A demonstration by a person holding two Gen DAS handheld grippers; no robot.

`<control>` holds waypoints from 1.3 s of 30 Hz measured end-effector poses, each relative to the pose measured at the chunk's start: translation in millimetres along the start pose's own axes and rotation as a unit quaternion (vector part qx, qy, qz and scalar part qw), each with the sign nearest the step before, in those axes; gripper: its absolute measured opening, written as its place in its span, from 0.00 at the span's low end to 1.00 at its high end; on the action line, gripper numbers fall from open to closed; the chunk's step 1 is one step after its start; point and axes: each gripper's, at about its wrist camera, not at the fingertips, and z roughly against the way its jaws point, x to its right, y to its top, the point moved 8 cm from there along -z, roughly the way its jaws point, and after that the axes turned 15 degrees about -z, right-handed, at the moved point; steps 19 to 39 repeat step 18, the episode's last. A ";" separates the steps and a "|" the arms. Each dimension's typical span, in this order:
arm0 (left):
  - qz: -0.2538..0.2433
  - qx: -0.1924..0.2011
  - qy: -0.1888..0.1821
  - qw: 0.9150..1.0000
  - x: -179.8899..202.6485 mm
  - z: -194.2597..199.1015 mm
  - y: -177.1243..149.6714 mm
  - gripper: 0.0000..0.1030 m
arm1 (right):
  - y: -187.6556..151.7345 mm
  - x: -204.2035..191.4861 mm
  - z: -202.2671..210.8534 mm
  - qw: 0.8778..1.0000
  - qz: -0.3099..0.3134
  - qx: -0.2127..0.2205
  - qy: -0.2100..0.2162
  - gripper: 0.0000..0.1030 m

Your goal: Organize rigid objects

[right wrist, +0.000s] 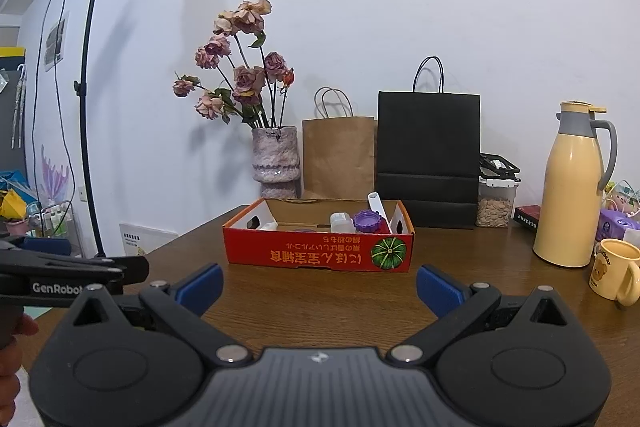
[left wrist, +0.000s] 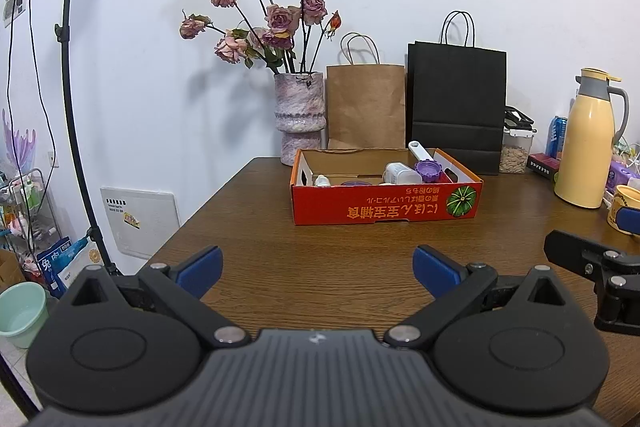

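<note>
A red cardboard box (left wrist: 384, 207) (right wrist: 316, 255) stands on the brown wooden table (left wrist: 320, 267) (right wrist: 320, 299). In it lie a white bottle (left wrist: 400, 173) (right wrist: 341, 223), a purple lid (left wrist: 429, 170) (right wrist: 367, 221), a white scoop (left wrist: 420, 150) (right wrist: 377, 205) and a small white dropper bottle (left wrist: 321, 181). My left gripper (left wrist: 318, 271) is open and empty, well short of the box. My right gripper (right wrist: 319, 289) is open and empty, just in front of the box. Each gripper shows at the edge of the other's view.
Behind the box stand a vase of dried roses (left wrist: 298, 115) (right wrist: 276, 159), a brown paper bag (left wrist: 366, 105) and a black paper bag (left wrist: 456, 107). At right are a yellow thermos jug (left wrist: 586, 143) (right wrist: 572, 187), a yellow mug (right wrist: 614, 273) and a seed jar (right wrist: 496, 201). A light stand (right wrist: 86, 87) rises at left.
</note>
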 end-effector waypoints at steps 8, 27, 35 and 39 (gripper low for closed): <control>0.000 -0.001 0.002 1.000 0.0 -0.3 0.0 1.00 | -0.3 -1.1 0.1 1.000 0.000 0.000 0.001 1.00; 0.000 0.000 0.000 1.000 1.7 -1.5 -0.1 1.00 | -0.6 -4.1 -0.5 1.000 -0.001 0.000 0.000 1.00; 0.000 0.000 0.000 1.000 1.7 -1.5 -0.1 1.00 | -0.6 -4.1 -0.5 1.000 -0.001 0.000 0.000 1.00; 0.000 0.000 0.000 1.000 1.7 -1.5 -0.1 1.00 | -0.6 -4.1 -0.5 1.000 -0.001 0.000 0.000 1.00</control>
